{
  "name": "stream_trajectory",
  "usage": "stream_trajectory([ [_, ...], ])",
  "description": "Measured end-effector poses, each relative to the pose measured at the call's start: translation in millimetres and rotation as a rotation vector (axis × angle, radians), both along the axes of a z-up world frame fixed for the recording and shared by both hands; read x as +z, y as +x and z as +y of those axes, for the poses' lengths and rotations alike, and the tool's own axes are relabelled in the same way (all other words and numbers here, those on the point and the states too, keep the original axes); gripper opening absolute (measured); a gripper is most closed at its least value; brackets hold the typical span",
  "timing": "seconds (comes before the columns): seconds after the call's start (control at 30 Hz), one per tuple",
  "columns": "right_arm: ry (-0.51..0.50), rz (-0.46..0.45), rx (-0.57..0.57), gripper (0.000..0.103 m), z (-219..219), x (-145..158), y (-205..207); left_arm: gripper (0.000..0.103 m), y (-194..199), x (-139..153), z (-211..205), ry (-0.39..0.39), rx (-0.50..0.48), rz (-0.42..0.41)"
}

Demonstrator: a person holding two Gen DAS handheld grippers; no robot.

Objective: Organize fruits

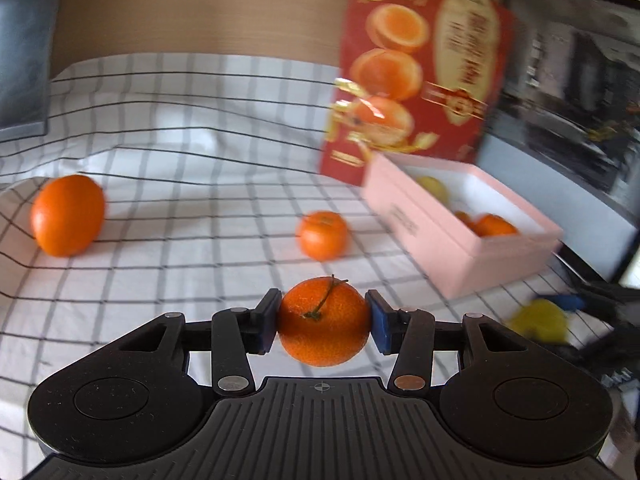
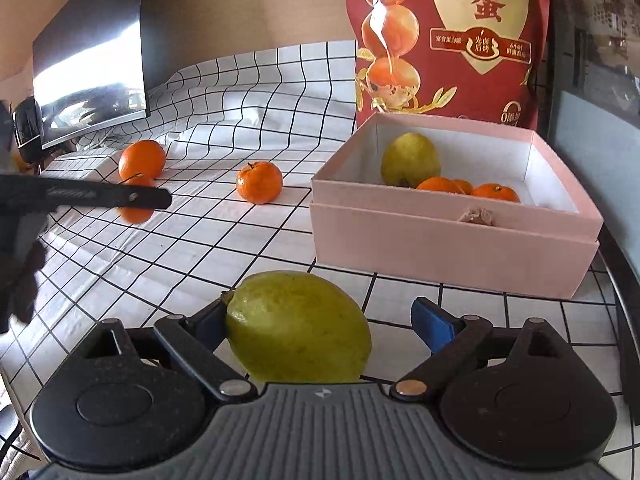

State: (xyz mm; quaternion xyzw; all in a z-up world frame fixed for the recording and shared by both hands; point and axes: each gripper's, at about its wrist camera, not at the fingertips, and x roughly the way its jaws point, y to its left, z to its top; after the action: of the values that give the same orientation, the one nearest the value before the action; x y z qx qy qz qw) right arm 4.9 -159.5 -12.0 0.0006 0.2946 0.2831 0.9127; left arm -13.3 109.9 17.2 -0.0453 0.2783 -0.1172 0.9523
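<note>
My left gripper [image 1: 323, 320] is shut on a small tangerine [image 1: 324, 320] with a green stem, held above the checked cloth. It shows from the side in the right wrist view [image 2: 136, 200]. My right gripper [image 2: 320, 324] is open around a yellow-green lemon [image 2: 298, 326]; the left pad touches it, the right pad [image 2: 434, 324] stands apart. A pink box [image 2: 440, 232] holds a yellow-green fruit [image 2: 410, 160] and several tangerines [image 2: 494, 192]. A large orange [image 1: 68, 216] and a tangerine [image 1: 322, 235] lie loose on the cloth.
A red snack bag [image 2: 452, 36] stands behind the box. A monitor [image 2: 88, 60] is at the far left, a dark screen [image 1: 568, 116] to the right of the box. The checked cloth [image 2: 240, 260] is rumpled at the back.
</note>
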Motion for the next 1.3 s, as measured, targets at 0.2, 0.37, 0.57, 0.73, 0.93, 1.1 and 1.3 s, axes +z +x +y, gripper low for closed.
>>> stream_trajectory([
  [0.2, 0.006, 0.0, -0.005, 0.094, -1, 0, 0, 0.051, -4, -15, -25, 0.033, -0.048, 0.054],
  [0.37, 0.013, 0.018, 0.005, 0.094, -1, -1, 0, 0.051, -8, -27, -36, 0.033, -0.047, 0.085],
  [0.57, 0.011, 0.034, 0.014, 0.095, 0, -2, 3, 0.052, -11, -30, -40, 0.049, -0.021, 0.061],
  [0.73, -0.003, 0.084, 0.047, 0.099, 5, -5, 10, 0.052, -12, -31, -46, 0.077, -0.009, 0.052],
  [0.93, -0.068, 0.076, 0.074, 0.103, 14, -6, 9, 0.052, -14, -33, -58, 0.154, -0.025, 0.035],
  [1.1, -0.108, 0.081, 0.084, 0.103, 16, -6, 8, 0.051, -15, -33, -48, 0.083, -0.002, 0.035],
  [1.3, -0.16, 0.069, 0.082, 0.103, 23, -6, -6, 0.051, -15, -33, -45, 0.066, 0.014, 0.035],
])
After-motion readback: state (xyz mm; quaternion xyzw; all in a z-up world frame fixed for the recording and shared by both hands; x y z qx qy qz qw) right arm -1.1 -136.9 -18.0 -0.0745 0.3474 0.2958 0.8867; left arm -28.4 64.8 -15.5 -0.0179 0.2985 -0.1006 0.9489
